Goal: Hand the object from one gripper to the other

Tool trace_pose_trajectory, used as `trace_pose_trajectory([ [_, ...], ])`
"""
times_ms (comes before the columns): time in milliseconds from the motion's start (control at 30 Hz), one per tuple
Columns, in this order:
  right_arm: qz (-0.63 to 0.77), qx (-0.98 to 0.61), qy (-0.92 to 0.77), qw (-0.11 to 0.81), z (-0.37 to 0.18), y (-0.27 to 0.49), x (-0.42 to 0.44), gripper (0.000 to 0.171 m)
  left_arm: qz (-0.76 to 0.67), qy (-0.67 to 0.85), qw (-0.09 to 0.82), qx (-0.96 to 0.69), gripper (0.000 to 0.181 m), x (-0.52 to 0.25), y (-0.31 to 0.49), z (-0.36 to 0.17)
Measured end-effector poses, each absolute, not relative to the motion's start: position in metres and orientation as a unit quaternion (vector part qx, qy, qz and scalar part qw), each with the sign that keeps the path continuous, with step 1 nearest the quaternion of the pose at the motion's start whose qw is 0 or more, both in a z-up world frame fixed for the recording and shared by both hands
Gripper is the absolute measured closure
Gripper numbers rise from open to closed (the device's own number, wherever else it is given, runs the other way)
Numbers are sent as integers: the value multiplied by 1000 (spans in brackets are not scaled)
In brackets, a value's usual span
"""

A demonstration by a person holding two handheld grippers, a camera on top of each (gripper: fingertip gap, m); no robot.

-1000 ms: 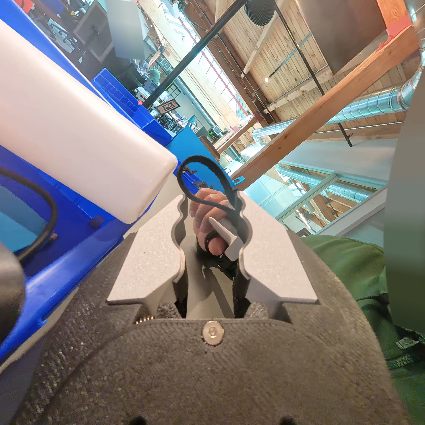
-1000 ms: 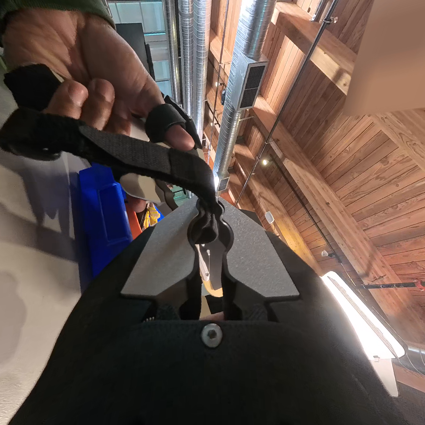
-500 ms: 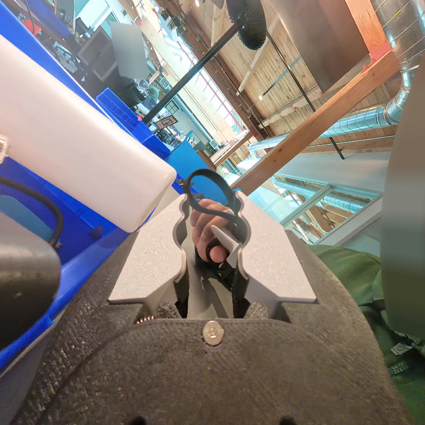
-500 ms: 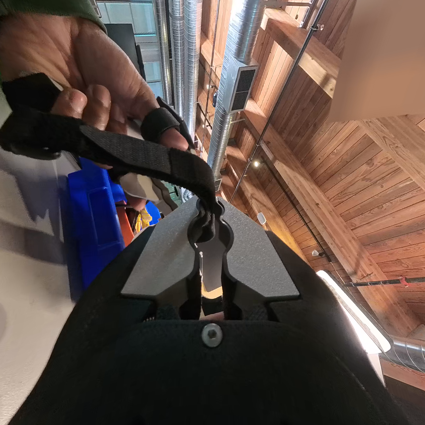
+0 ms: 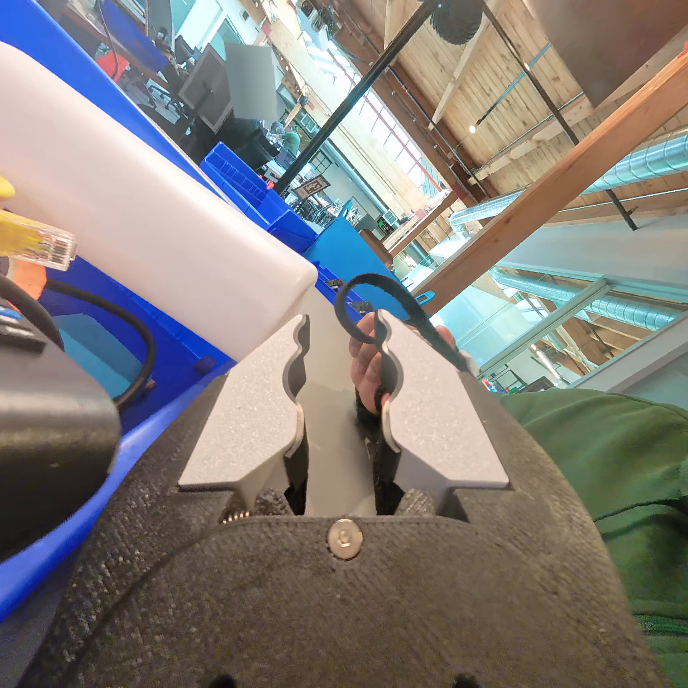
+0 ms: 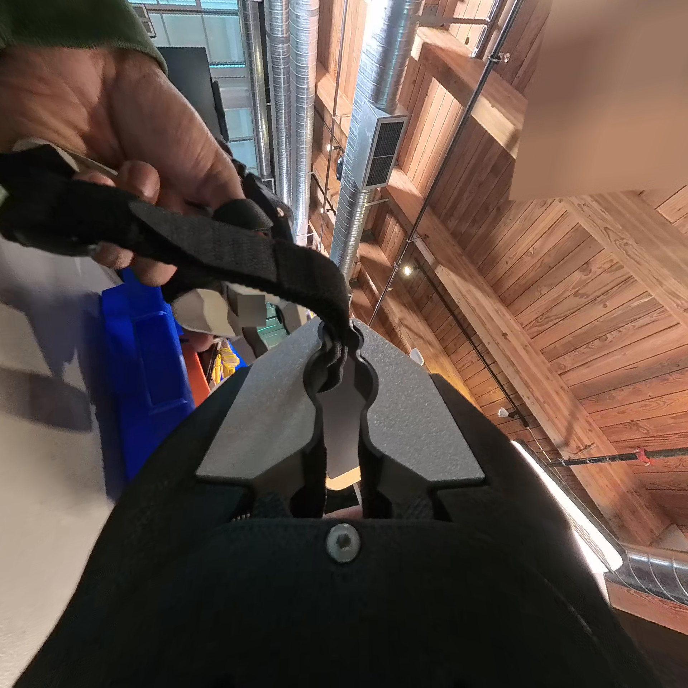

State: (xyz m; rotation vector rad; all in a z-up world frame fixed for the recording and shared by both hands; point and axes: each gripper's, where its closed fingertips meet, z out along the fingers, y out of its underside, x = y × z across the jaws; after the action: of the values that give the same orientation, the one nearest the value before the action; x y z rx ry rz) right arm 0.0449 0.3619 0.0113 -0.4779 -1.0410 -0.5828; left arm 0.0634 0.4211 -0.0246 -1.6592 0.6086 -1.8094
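The object is a black fabric strap (image 6: 223,245). My right gripper (image 6: 340,331) is shut on one end of it at the fingertips; the rest runs up and left past a person's hand (image 6: 111,111). In the left wrist view the strap (image 5: 372,286) forms a loop just beyond my left gripper (image 5: 342,320) and lies across the tip of its right finger (image 5: 428,409). The left jaws stand apart with nothing clamped between them. A hand (image 5: 366,365) shows behind that finger.
A long white block (image 5: 149,208) and blue bins (image 5: 111,335) lie close on the left, with a black cable (image 5: 141,346), a yellow network plug (image 5: 37,242) and a black body (image 5: 44,428). A green sleeve (image 5: 595,465) is on the right. A blue bin (image 6: 145,365) stands left. To reach the yellow network plug (image 5: 37,242) in a straight line is about 10 cm for my left fingers, about 15 cm for my right.
The strap loop has shifted right, from between the left fingers to across the right finger's tip. The right gripper stays shut on the strap. The yellow plug has come into view.
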Motion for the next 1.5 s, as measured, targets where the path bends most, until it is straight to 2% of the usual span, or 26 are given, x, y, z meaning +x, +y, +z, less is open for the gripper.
trace_pose_trajectory([
  [133, -270, -220, -489, 800, 10, 360, 43, 165, -677, 244, 291, -631, 152, 67, 415, -31],
  [267, -259, -223, -497, 797, 6, 360, 41, 163, -669, 271, 301, -623, 173, 69, 408, -31],
  [367, -246, -233, -503, 795, 3, 361, 40, 154, -650, 287, 332, -620, 177, 67, 411, -29],
  [567, -246, -252, -511, 784, -1, 370, 46, 141, -647, 274, 400, -589, 178, 52, 424, -7],
  [867, -272, -276, -508, 769, -1, 386, 61, 141, -665, 246, 447, -546, 178, 37, 431, 16],
  [1000, -251, -310, -481, 781, 6, 393, 71, 141, -669, 258, 435, -545, 179, 39, 426, 16],
  [1200, -183, -356, -451, 798, 12, 397, 79, 142, -667, 330, 364, -560, 179, 61, 399, -6],
  [1500, -151, -356, -499, 776, -1, 390, 69, 147, -622, 384, 356, -582, 179, 72, 389, -29],
])
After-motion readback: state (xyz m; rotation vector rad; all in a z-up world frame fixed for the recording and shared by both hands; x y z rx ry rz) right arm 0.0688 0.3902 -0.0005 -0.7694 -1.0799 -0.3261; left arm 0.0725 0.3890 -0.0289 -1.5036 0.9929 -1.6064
